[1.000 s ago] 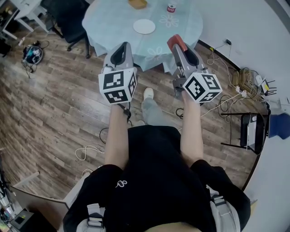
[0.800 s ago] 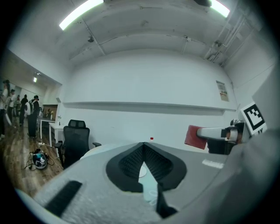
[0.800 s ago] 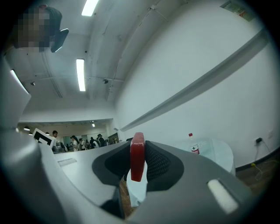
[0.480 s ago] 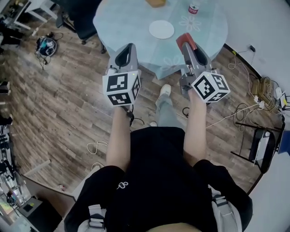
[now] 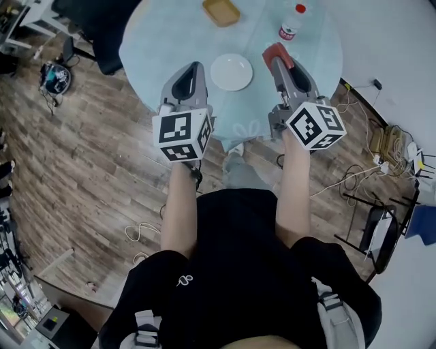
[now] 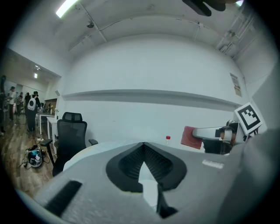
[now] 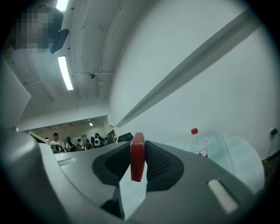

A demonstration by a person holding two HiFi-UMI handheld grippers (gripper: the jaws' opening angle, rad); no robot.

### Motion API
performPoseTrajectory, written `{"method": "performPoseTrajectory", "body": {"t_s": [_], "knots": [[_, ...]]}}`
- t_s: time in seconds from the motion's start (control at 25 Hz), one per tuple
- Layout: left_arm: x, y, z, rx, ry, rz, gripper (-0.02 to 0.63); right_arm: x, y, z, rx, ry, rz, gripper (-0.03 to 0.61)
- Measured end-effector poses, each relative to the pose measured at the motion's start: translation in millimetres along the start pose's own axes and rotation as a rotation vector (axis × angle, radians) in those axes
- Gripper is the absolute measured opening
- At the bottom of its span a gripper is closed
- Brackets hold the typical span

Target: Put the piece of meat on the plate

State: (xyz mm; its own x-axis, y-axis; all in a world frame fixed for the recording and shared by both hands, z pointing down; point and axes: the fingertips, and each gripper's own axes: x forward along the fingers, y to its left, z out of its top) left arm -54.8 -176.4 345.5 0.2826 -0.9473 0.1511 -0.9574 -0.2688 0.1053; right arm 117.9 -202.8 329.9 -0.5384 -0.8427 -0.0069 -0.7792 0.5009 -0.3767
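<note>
- The meat, a flat red slab, stands on edge, clamped between the jaws of the right gripper. It hangs over the near right part of the table, clear of the cloth.
- The plate is white and bare, near the table's near edge, between the two grippers and to the left of the meat.
- The left gripper is closed tip to tip with nothing in it, over the near left edge.
- A bottle with a red cap stands beyond the meat; a tan tray lies at the far edge. Nothing lies between the meat and the plate.
- The bottle's label is red; its print cannot be read.
- The head view alone shows the plate and the tray. The left gripper view adds a black chair at the table's left.
</note>
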Motion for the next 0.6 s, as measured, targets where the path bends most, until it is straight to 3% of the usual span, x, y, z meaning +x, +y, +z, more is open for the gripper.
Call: {"method": "performPoseTrajectory", "body": {"t_s": [0.28, 0.6], "knots": [[59, 12, 34, -0.004, -0.062, 0.036, -0.008, 56, -22, 41, -0.066, -0.019, 0.048, 0.1], [91, 62, 28, -0.017, -0.004, 0.044, -0.007, 115, -12, 16, -0.038, 0.03, 0.06, 0.1]]}}
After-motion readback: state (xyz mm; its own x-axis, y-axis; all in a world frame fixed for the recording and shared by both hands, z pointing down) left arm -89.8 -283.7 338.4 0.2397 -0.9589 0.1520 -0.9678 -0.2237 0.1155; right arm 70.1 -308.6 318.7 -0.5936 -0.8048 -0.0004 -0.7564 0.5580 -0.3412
